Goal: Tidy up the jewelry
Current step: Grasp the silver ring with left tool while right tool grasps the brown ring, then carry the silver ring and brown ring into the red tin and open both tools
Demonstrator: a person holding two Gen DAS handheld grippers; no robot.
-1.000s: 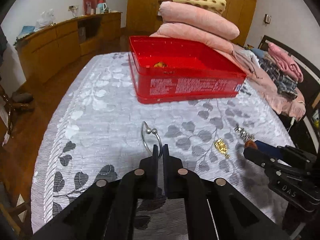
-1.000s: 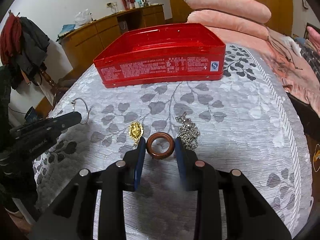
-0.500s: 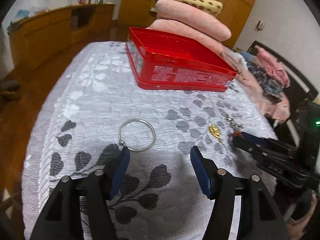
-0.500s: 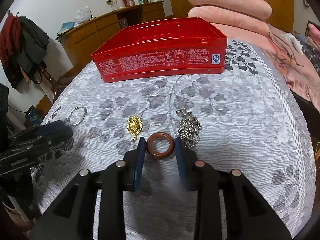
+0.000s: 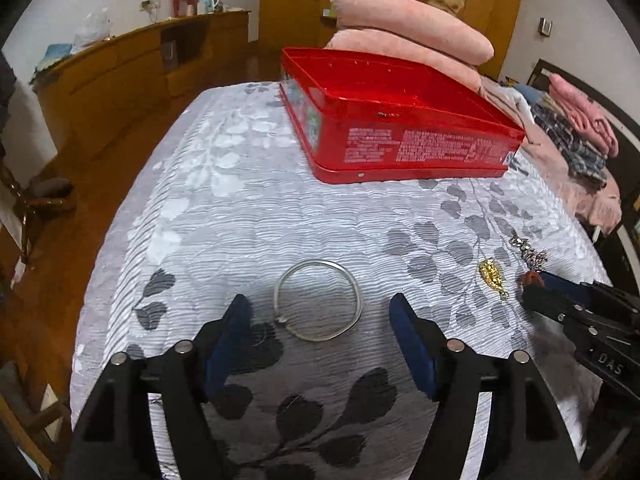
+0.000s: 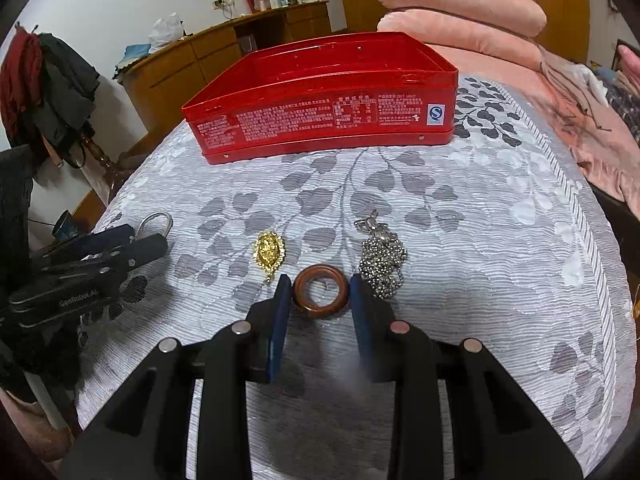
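Silver in colour, the open bangle (image 5: pixel 319 300) lies flat on the grey leaf-patterned bedspread (image 5: pixel 248 208), just ahead of the left gripper (image 5: pixel 320 316). That gripper is spread wide, its blue-padded fingers (image 5: pixel 236 320) standing on either side of the bangle and clear of it, with nothing held.

The right gripper (image 6: pixel 319 295) is part-way closed around a brown ring (image 6: pixel 320 293); the ring sits between the two blue pads, and the pads look to be at its edges (whether they actually press on it cannot be told). The ring rests on the bedspread. Just to its left lies a gold pendant (image 6: pixel 269 253), and just to its right a small heap of silver bead chain (image 6: pixel 382 262) with a clasp at the far end.

Farther back on the bed stands a red tin box (image 6: pixel 324 116), open at the top, white print along its near wall. Its inside is not visible from either camera. Behind it, folded pink blankets (image 5: pixel 412 36) are stacked. A wooden sideboard (image 5: pixel 132 64) runs along the wall.
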